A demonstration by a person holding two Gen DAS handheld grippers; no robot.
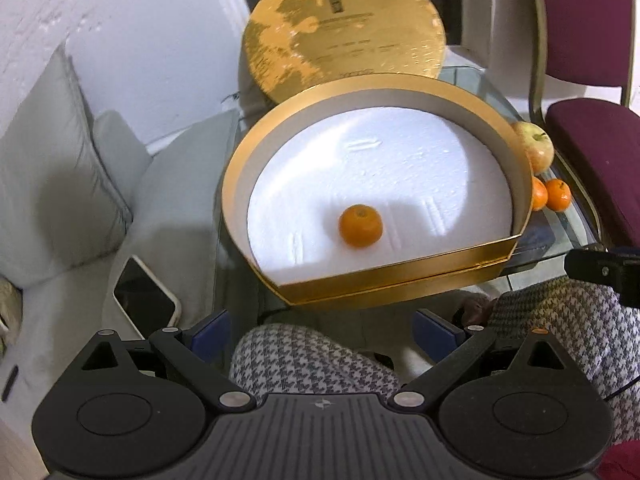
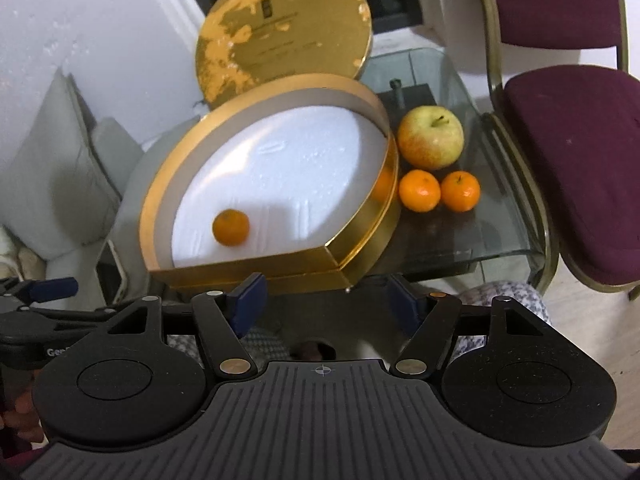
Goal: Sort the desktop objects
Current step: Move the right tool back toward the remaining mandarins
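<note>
A gold box (image 1: 400, 276) (image 2: 256, 268) with a white foam floor sits on the glass table, one mandarin (image 1: 360, 225) (image 2: 230, 227) lying inside it. Its gold lid (image 1: 344, 28) (image 2: 280, 28) leans upright behind. To the right of the box on the glass lie an apple (image 2: 431, 137) (image 1: 536, 146) and two mandarins (image 2: 419, 191) (image 2: 460, 191) (image 1: 559, 194). My left gripper (image 1: 324, 330) hangs open and empty in front of the box. My right gripper (image 2: 326, 298) is also open and empty, short of the box's front wall.
A glass table (image 2: 500, 232) carries everything. A maroon chair (image 2: 580, 128) stands at its right. Grey cushions (image 1: 52, 184) and a phone (image 1: 146, 298) lie on the sofa at left. A person's houndstooth-clad knees (image 1: 312, 364) are below the grippers.
</note>
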